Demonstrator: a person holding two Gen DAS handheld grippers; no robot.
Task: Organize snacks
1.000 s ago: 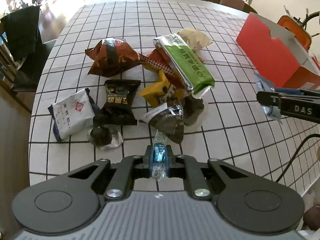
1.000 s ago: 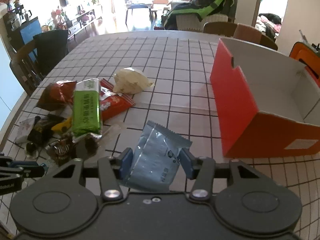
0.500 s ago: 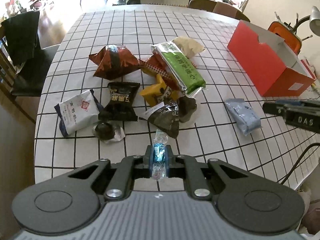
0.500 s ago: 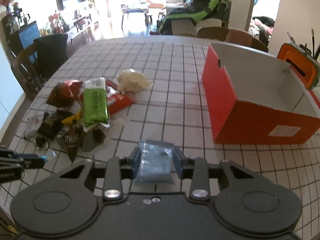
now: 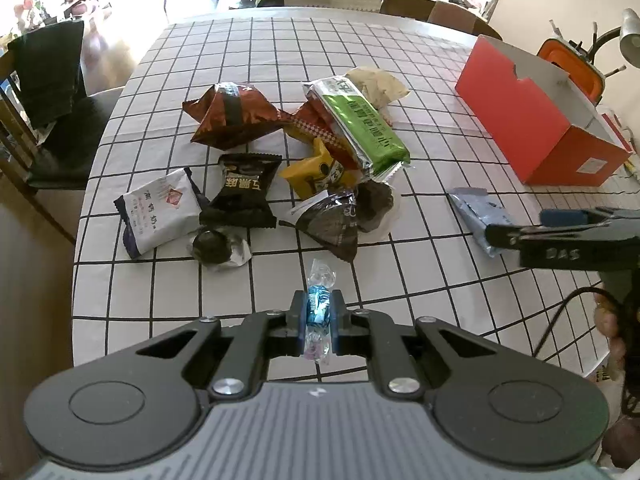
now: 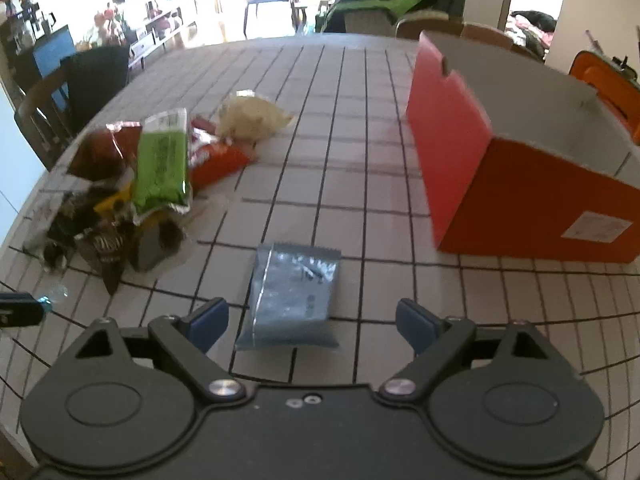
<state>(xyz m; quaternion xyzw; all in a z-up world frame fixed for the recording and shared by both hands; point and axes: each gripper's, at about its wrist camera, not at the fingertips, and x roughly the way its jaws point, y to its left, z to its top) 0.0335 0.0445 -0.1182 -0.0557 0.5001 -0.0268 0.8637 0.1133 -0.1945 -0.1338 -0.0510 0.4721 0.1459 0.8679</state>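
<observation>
My left gripper (image 5: 318, 312) is shut on a small blue wrapped candy (image 5: 319, 308), held above the table's near edge. My right gripper (image 6: 310, 322) is open, with a light blue snack packet (image 6: 294, 296) lying flat on the table between its fingers. The packet (image 5: 476, 218) and the right gripper (image 5: 560, 232) also show in the left wrist view. A pile of snacks lies in the middle: a green bar (image 5: 358, 120), a brown bag (image 5: 232, 118), a black packet (image 5: 242, 192), a white packet (image 5: 160, 210). An open red box (image 6: 500, 152) stands at the right.
The table has a white cloth with a black grid (image 5: 420, 280). Chairs stand at the left (image 5: 48, 80) and at the far side (image 5: 432, 10). An orange object (image 5: 572, 60) sits behind the red box.
My right gripper has opened and let go of the light blue packet, which now lies on the table. The left gripper has pulled back a little, still holding the candy.
</observation>
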